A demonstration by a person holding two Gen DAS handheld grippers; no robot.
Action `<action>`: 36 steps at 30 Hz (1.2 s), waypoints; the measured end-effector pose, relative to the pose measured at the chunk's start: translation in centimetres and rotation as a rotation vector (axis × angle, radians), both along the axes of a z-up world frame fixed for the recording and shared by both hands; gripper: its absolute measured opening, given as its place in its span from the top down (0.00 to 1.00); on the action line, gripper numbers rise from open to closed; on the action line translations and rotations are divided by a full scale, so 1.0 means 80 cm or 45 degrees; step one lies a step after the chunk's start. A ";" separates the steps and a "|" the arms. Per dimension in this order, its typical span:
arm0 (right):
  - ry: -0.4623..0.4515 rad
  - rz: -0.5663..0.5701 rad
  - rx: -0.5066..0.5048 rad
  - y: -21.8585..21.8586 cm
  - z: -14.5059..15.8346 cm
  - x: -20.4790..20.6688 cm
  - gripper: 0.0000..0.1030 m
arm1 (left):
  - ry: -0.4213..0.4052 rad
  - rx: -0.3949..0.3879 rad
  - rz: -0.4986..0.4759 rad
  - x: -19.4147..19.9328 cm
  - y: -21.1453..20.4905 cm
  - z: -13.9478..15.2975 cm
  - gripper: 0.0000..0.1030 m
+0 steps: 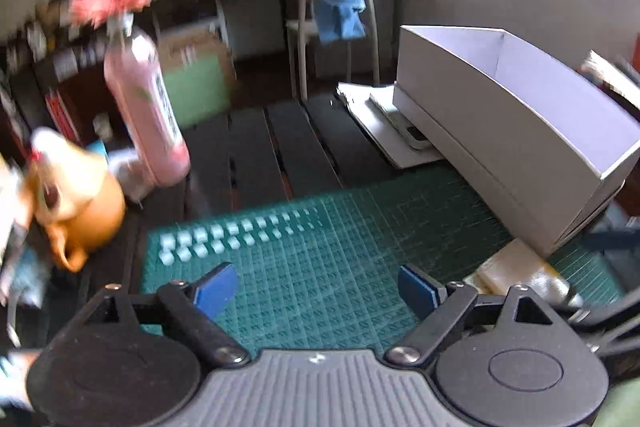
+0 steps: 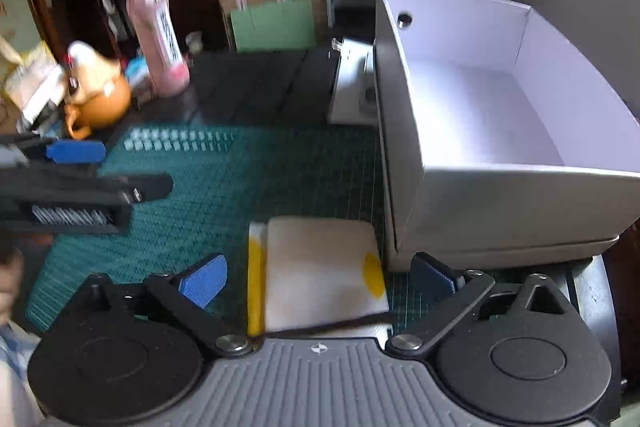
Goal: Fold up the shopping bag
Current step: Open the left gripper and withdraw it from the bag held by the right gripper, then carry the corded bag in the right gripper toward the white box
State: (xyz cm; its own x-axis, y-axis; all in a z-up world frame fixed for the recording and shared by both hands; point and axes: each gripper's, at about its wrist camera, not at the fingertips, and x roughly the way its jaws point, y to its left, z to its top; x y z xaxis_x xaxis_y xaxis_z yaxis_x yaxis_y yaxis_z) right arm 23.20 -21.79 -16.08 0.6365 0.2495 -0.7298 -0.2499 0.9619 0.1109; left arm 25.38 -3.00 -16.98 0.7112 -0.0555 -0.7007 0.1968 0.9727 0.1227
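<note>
The shopping bag (image 2: 320, 273) is white with yellow marks and lies folded into a flat rectangle on the green cutting mat (image 2: 224, 187), just left of the white box. My right gripper (image 2: 320, 277) is open above it, blue pads on either side, not touching it. My left gripper (image 1: 318, 287) is open and empty over the mat (image 1: 320, 259); the bag (image 1: 520, 271) shows at its right. The left gripper also shows at the left edge of the right wrist view (image 2: 76, 151).
An open white box (image 2: 480, 115) (image 1: 516, 123) stands at the mat's right side. A pink bottle with a flower (image 1: 148, 99), an orange teapot (image 1: 84, 211) and clutter stand at the far left. White papers (image 1: 384, 123) lie behind the box on the dark slatted table.
</note>
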 end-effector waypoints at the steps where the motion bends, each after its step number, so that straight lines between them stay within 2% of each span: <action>1: -0.023 -0.013 0.028 -0.006 0.007 -0.004 0.03 | -0.001 -0.004 0.001 0.000 0.001 0.000 0.15; 5: -0.063 -0.016 0.093 -0.027 0.022 -0.023 0.02 | -0.056 -0.022 -0.016 -0.004 0.001 0.006 0.12; 8: 0.003 0.051 0.048 -0.027 0.011 -0.030 0.02 | -0.077 -0.036 0.007 -0.002 -0.001 0.014 0.09; 12: 0.078 0.123 -0.053 -0.010 -0.015 -0.027 0.02 | -0.056 -0.121 0.039 0.001 0.004 0.021 0.07; 15: 0.124 0.107 -0.043 -0.008 -0.023 -0.022 0.02 | -0.061 -0.205 0.021 0.000 0.008 0.029 0.07; 19: 0.204 0.121 -0.051 -0.005 -0.039 -0.012 0.02 | -0.054 -0.241 -0.011 0.003 0.006 0.035 0.07; 27: 0.227 0.164 -0.098 0.002 -0.052 -0.013 0.02 | -0.062 -0.069 -0.126 -0.001 -0.024 0.028 0.07; 30: 0.129 0.209 -0.086 -0.018 -0.033 -0.028 0.02 | -0.029 -0.052 -0.144 0.001 -0.029 0.020 0.07; 33: 0.045 0.251 -0.080 -0.021 -0.024 -0.030 0.03 | 0.000 -0.127 -0.169 0.006 -0.030 0.017 0.07; 35: -0.003 0.280 -0.055 -0.021 -0.022 -0.026 0.03 | 0.056 -0.261 -0.214 0.014 -0.028 0.014 0.10; 36: -0.009 0.295 -0.046 -0.019 -0.025 -0.023 0.05 | 0.087 -0.330 -0.238 0.019 -0.028 0.011 0.14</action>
